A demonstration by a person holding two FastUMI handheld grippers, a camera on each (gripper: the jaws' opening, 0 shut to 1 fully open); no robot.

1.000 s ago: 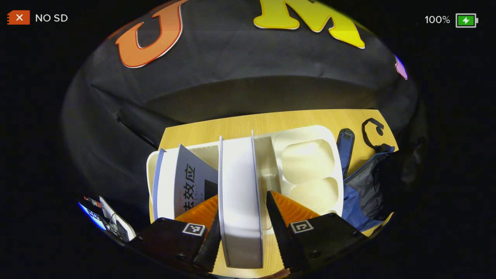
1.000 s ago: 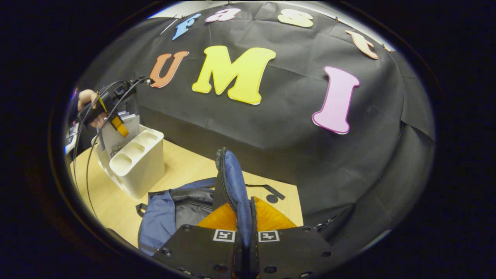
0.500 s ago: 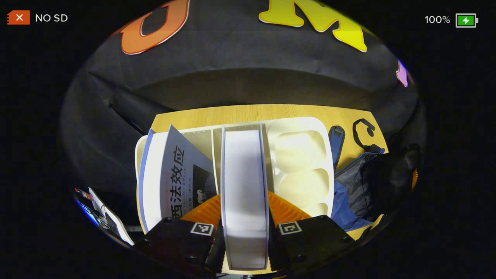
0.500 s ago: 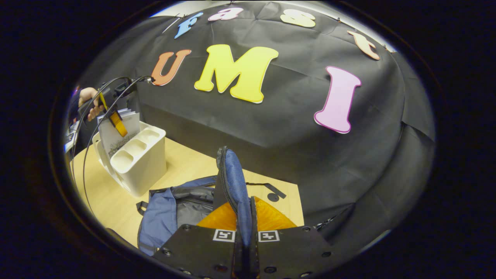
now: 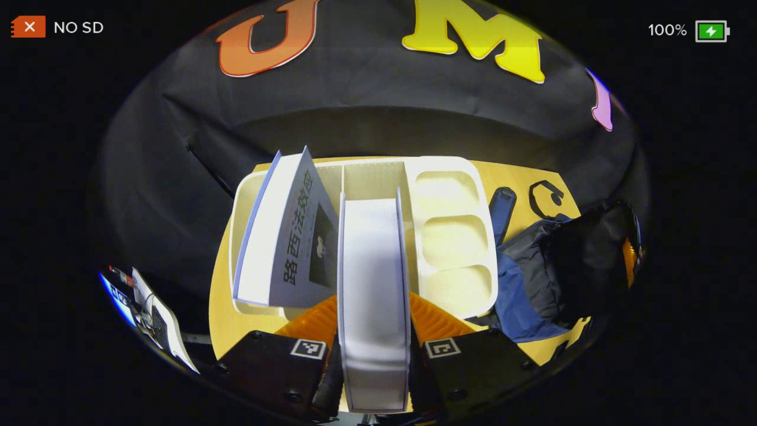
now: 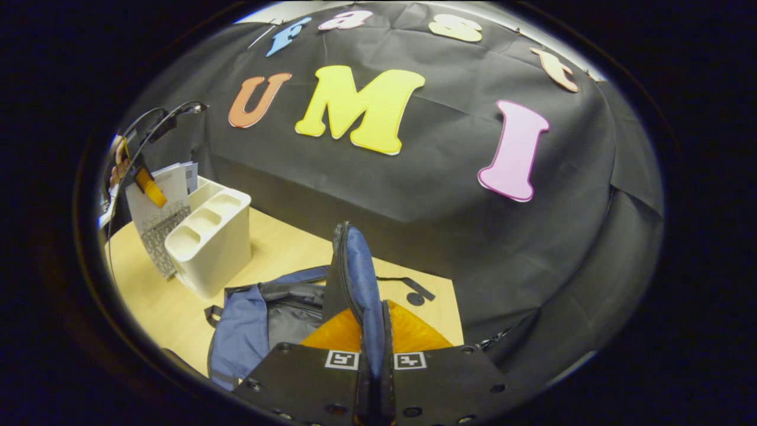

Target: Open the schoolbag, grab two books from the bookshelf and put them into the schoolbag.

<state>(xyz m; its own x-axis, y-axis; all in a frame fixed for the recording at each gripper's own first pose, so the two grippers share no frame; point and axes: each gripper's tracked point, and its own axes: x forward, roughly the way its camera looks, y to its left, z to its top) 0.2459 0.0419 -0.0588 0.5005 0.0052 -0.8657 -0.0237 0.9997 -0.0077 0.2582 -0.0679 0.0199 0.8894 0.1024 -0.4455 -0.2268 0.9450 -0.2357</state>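
The left claw, clamped on a white book, has lifted it above the bookshelf (right claw pinches the schoolbag flap), so bagging comes next.

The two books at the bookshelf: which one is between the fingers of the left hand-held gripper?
The plain white book, seen edge-on: both fingers of the left hand-held gripper press on it. The other book, with printed cover, leans in the bookshelf.
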